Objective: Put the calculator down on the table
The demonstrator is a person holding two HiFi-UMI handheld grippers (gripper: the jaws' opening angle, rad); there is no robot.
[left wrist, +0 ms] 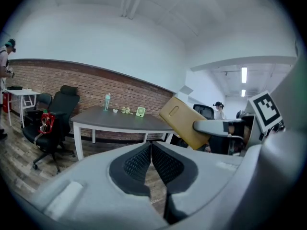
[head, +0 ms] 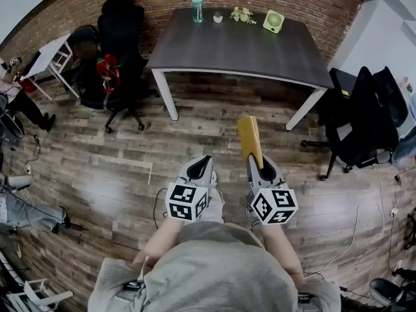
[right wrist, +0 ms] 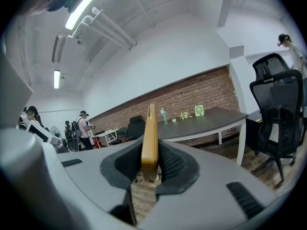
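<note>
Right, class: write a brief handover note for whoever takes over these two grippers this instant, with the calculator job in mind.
Left gripper: shut, empty.
Right gripper: shut on the calculator, held on edge in the air.
Table: ahead across the wooden floor. Its near part is bare, with a bottle and a fan at the far edge.
Done: calculator is in hand.
Left: carry it to the table, lay it on the bare top, release.

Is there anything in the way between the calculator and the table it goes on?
Nothing visible. The calculator, clamped in the right hand-held gripper, faces open floor up to the table. The chairs stand off to either side, and the bottle, plants and fan sit along the table's far edge.
</note>
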